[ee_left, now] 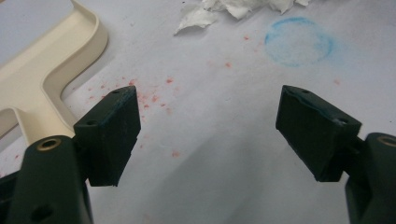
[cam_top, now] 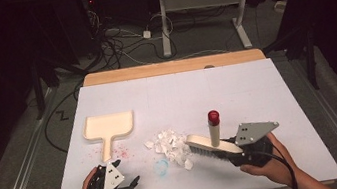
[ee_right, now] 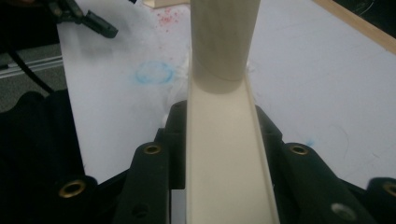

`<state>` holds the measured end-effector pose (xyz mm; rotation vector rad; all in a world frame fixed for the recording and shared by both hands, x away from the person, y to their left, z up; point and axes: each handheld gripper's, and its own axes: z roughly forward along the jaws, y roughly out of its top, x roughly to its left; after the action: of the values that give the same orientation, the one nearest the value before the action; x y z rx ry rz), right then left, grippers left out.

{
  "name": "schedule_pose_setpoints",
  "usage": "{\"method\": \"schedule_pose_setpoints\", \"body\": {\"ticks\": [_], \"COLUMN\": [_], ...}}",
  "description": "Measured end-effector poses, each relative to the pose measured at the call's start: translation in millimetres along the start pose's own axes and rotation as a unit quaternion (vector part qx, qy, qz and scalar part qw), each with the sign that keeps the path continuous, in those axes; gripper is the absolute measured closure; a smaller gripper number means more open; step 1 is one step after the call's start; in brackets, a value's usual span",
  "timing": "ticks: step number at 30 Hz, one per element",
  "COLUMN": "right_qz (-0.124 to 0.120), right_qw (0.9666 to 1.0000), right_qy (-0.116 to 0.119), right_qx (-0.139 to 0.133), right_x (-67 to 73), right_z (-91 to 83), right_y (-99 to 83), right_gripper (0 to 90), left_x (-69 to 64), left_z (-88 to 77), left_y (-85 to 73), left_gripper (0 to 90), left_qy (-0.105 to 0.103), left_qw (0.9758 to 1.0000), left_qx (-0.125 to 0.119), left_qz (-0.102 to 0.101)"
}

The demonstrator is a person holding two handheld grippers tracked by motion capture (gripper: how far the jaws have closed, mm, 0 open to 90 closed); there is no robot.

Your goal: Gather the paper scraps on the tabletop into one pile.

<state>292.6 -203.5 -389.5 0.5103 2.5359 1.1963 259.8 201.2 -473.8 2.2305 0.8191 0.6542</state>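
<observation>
The right tool [cam_top: 235,151] is clenched on the cream back of a hand brush [cam_top: 213,146], whose bristles rest on the tabletop [cam_top: 258,96] just beside a heap of torn paper scraps [cam_top: 168,142], with the brush's short upright handle and red cap [cam_top: 214,116] standing above it. The brush looks light and rigid, hard plastic by its sheen, so it may be slippery between the jaws; holding it across the flat back, as now, seems the steadier choice, since the round handle could twist. The scraps are feather-light and will likely scatter or cling if swept fast. The left tool [cam_top: 134,182] is released, jaws spread wide, hovering near the stem of the cream dustpan [cam_top: 109,127], which lies flat with its handle pointing toward the person. The pan also looks light and stiff, and its narrow flat handle is the natural place to grip it. The high view gives the whole layout: pan to the left, scraps in the middle, brush to the right. The left gripper view shows the fine red speckles [ee_left: 154,95] on the sheet, a blue chalky ring [ee_left: 298,41] and the gap between the open jaws and the pan's handle [ee_left: 28,100]. The right gripper view shows the brush back [ee_right: 224,158] seated between its jaws.
</observation>
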Motion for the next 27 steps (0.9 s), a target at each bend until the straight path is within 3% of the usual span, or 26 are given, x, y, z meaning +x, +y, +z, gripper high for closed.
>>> {"method": "schedule_pose_setpoints", "body": {"ticks": [5,7,13,15,17,19,23,27], "right_qz": [0.001,-0.003,-0.002,-0.001,-0.007,0.002,-0.005,-0.012], "right_qw": [0.9997,0.9993,0.9983,0.9987,0.9992,0.9992,0.9996,0.9998], "right_qy": [0.023,0.031,0.053,0.047,0.034,0.038,0.027,0.013], "right_qx": [0.012,0.021,0.025,0.022,0.017,0.012,0.003,-0.011], "right_x": [5.1,9.1,15.2,14.3,10.6,6.1,1.8,-2.6], "right_z": [-10.9,-8.6,20.2,30.8,40.7,50.4,67.5,75.5], "right_y": [-16.3,-22.4,-25.4,-21.0,-15.1,-10.1,3.3,13.9], "right_gripper": [67.8,67.8,67.9,67.9,67.9,67.9,67.9,67.9], "left_x": [-1.3,-0.6,-2.3,-1.4,-2.3,-2.6,-1.7,-2.0], "left_z": [1.0,1.4,2.6,3.6,4.4,4.6,3.8,3.1], "left_y": [-0.1,0.5,1.9,2.3,2.0,1.8,1.0,0.3], "left_gripper": [21.3,21.3,21.4,21.4,21.4,21.4,21.4,21.5], "left_qy": [-0.006,-0.004,-0.009,-0.008,-0.011,-0.012,-0.011,-0.011], "left_qw": [1.0000,1.0000,0.9999,0.9999,0.9999,0.9999,0.9999,0.9999], "left_qx": [0.004,0.002,0.004,0.003,0.007,0.008,0.008,0.007], "left_qz": [-0.005,0.001,-0.001,0.006,0.000,0.001,0.000,-0.001]}}
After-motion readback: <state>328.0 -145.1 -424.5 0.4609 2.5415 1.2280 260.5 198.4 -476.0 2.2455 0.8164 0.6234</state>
